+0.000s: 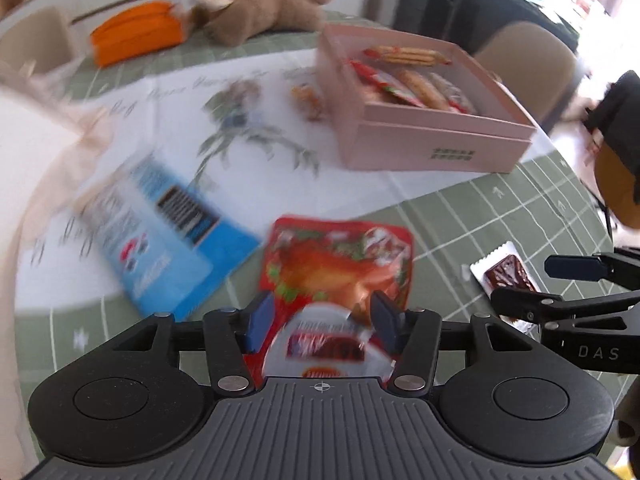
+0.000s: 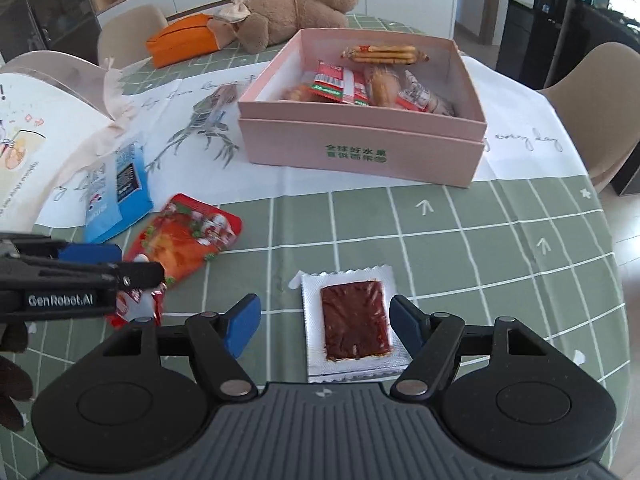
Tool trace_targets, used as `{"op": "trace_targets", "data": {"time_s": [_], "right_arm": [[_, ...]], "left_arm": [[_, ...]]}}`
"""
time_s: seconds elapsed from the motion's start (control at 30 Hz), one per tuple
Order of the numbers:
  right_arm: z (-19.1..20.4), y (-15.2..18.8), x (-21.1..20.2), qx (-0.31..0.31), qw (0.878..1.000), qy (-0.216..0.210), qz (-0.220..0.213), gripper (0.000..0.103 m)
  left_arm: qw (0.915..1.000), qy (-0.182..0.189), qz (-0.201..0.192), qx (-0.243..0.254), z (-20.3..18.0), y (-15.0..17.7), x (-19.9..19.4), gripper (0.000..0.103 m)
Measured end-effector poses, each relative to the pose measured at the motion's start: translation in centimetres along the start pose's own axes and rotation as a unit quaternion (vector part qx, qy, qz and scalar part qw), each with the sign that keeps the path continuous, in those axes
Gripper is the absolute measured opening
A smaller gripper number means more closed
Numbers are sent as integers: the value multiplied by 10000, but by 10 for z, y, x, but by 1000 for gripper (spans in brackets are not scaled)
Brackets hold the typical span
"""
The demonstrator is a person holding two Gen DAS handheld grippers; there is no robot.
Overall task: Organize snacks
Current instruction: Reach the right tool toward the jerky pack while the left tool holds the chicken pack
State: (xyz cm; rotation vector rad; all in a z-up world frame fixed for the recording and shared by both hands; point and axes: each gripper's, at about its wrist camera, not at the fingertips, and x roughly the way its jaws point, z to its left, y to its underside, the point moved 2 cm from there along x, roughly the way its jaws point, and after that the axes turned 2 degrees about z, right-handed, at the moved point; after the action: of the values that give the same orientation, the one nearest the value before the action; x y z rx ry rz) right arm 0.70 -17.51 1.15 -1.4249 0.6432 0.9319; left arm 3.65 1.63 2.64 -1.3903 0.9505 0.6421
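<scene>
The left hand-held gripper (image 1: 318, 322) stands apart astride the red snack pouch (image 1: 340, 264) near the desk's (image 2: 480, 248) front edge. The right hand-held gripper (image 2: 325, 324) is apart around the silver sachet (image 2: 354, 326); the pink box (image 2: 360, 148) sits mid-desk.

we count three loose snack packets: one red (image 2: 184, 240), one blue (image 2: 118, 196), one silver (image 2: 352, 328); one pink box (image 2: 360, 148); one plush toy (image 2: 296, 8); two grippers (image 2: 324, 328) (image 1: 318, 322).

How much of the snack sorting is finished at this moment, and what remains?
Done: several packets lie in the pink cardboard box. In hand: the left gripper straddles the red foil snack pouch, and the right gripper straddles the silver sachet with brown filling; both look open. Left: those two and the blue snack bag on the table.
</scene>
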Motion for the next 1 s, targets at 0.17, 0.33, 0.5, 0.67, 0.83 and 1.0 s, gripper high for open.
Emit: {"op": "trace_targets", "data": {"time_s": [0.17, 0.33, 0.5, 0.67, 0.83, 1.0], "right_arm": [[-20, 8, 1, 160, 9996, 172, 136, 72], [-40, 19, 8, 354, 9985, 201, 358, 74], [-40, 22, 7, 324, 9989, 213, 281, 79], [-37, 22, 11, 183, 9990, 317, 262, 83], [-40, 24, 10, 157, 9990, 350, 249, 85], [-46, 27, 9, 212, 9987, 399, 223, 88]], "left_arm": [[9960, -70, 236, 853, -23, -13, 19, 62], [9951, 351, 420, 820, -18, -20, 25, 64], [9947, 907, 220, 433, -4, -28, 2, 59], [9885, 675, 375, 1299, -28, -20, 6, 60], [9808, 366, 415, 1869, -45, -6, 17, 70], [9835, 556, 388, 1675, -38, -9, 21, 77]]}}
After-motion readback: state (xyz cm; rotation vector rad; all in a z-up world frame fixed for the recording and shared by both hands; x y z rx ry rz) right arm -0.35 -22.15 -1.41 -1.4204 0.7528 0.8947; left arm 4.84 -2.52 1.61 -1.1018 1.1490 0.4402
